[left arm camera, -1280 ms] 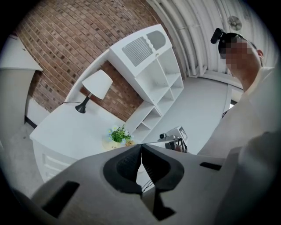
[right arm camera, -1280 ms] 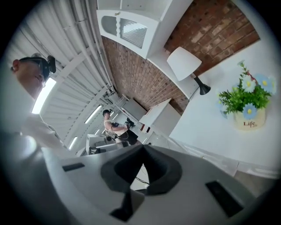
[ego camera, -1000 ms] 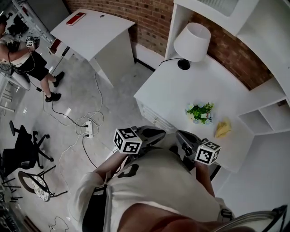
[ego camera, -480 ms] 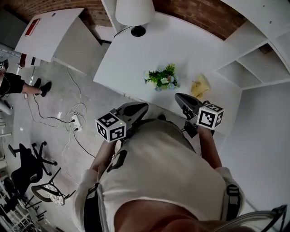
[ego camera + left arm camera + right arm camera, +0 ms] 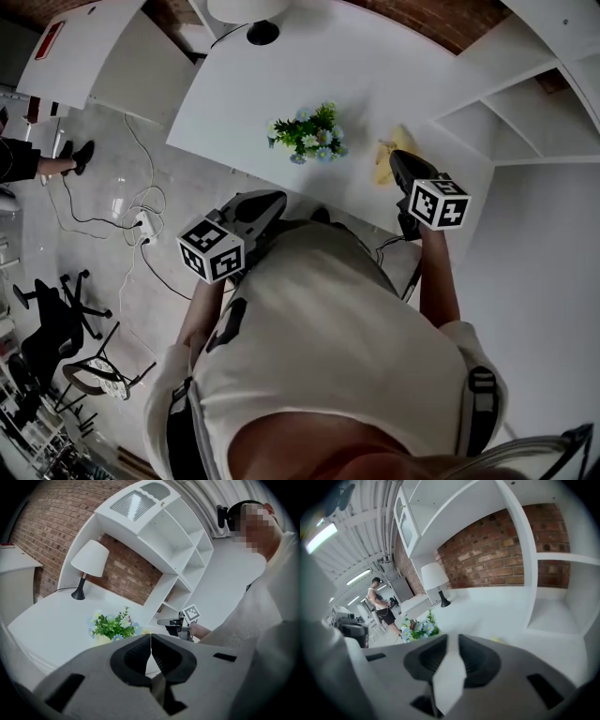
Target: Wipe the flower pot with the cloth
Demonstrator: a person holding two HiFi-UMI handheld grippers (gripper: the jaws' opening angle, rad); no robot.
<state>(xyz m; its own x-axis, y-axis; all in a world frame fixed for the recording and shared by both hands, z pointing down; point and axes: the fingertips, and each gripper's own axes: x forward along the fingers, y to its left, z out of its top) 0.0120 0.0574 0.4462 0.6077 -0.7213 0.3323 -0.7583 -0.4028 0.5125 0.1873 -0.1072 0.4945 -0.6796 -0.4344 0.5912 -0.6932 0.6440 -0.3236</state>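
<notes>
White desk (image 5: 394, 75), flower pot and cloth not yet touched

Flower pot (image 5: 307, 134) with blue blossoms stands mid-desk, the yellow cloth (image 5: 384, 161) lying near it toward the shelves. The left gripper (image 5: 272, 202) hovers at the desk's near edge, jaws pressed together and empty. The right gripper (image 5: 397, 159) hangs just beside the cloth, jaws closed to a thin slit, just easing apart, nothing between them.

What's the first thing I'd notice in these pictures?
Probably the little flower pot with blue flowers, standing alone on the white desk. A yellow cloth lies just to its right. The left gripper and right gripper, each with a black-and-white marker cube, point in from the desk's near edge.
</notes>
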